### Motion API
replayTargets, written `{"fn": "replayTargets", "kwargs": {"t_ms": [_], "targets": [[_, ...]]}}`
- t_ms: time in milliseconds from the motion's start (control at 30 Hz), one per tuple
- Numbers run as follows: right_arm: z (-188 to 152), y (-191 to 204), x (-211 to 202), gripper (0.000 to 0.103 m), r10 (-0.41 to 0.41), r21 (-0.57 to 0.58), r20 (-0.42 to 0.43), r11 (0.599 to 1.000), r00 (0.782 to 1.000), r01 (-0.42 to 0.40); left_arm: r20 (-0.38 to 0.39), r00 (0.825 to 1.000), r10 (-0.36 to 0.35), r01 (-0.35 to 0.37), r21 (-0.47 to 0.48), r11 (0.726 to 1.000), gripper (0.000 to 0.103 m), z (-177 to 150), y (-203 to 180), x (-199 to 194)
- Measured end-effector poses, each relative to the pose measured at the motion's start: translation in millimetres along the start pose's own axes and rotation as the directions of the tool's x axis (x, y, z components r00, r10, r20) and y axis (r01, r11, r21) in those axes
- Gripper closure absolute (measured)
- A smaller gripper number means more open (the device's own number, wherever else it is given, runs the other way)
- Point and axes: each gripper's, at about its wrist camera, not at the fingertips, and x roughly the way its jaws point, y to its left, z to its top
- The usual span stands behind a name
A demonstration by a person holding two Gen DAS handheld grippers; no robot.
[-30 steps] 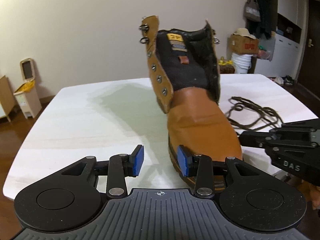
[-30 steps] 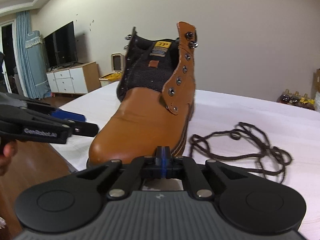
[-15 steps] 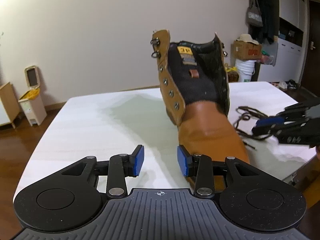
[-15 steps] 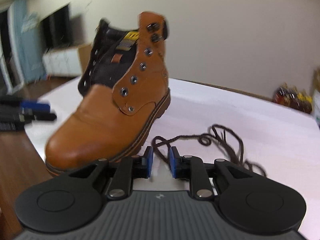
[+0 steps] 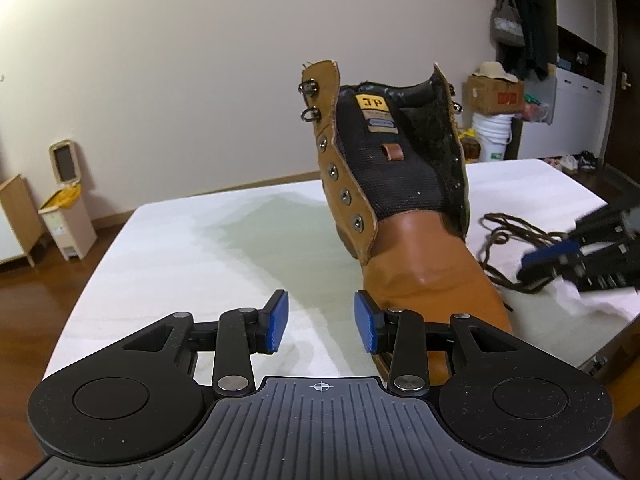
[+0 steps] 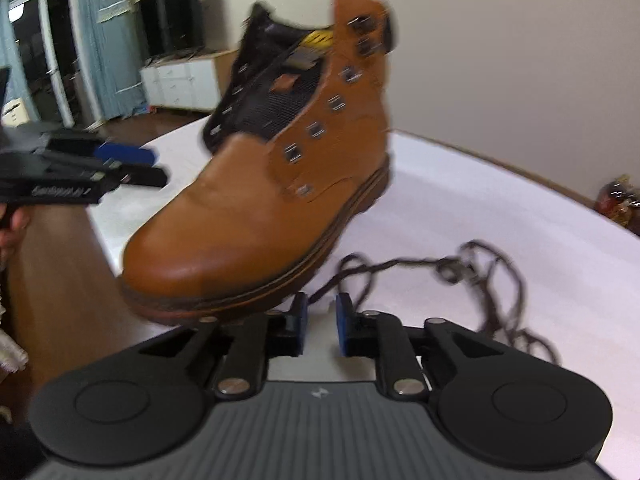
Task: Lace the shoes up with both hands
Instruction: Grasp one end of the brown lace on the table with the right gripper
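Both tongs are empty from where I sit. On my left tongs (image 5: 320, 322) the blue pads (image 5: 277, 322) stand wide apart with only bare tabletop (image 5: 192, 248) between them, just beside the boot's toe. My right tongs (image 6: 321, 322) are parted by a narrower gap; their jaws have just been closing a little after springing apart, and nothing sits between them, though the near end of the lace (image 6: 472, 268) lies right in front of the tips.

I see the boot (image 5: 404, 216), tan leather with a black mesh tongue (image 5: 384, 172), standing upright on the white tabletop with its toe toward me, close to the near edge. Its eyelet flaps are splayed open and I see no lace through any of the metal eyelets (image 5: 345, 197) or the two hooks (image 5: 309, 100) at the top. The dark brown lace lies in a loose tangle on the tabletop just beside the boot, on my right-hand side, and I cannot tell whether it touches the sole.

From the right wrist view, which is blurred, I can see the left tongs off to the picture's left of the toe, with part of a hand (image 6: 14, 228) behind them. From the left wrist view, the right tongs hover over the lace near the tabletop's right edge.
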Motion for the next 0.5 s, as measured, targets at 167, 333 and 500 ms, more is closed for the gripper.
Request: {"fn": "replayTargets", "kwargs": {"t_ms": [167,333,500], "targets": [[11,-42,24,0.085,0.038,0.281,-0.043,0.959,0.998,-0.024,0.001,1.0,-0.007,0.007,0.004,1.0,0.064,2,1,2],[2,-70,40,0.083,0.149,0.562,0.009,0.817,0.989,-0.129,0.004,1.0,-0.018,0.018,0.002,1.0,0.064,4,3,7],[-8,-80,51,0.096,0.199,0.699,0.07,0.689,0.977,-0.191,0.014,1.0,-0.024,0.024,0.005,1.0,0.064,8,5,9]]}}
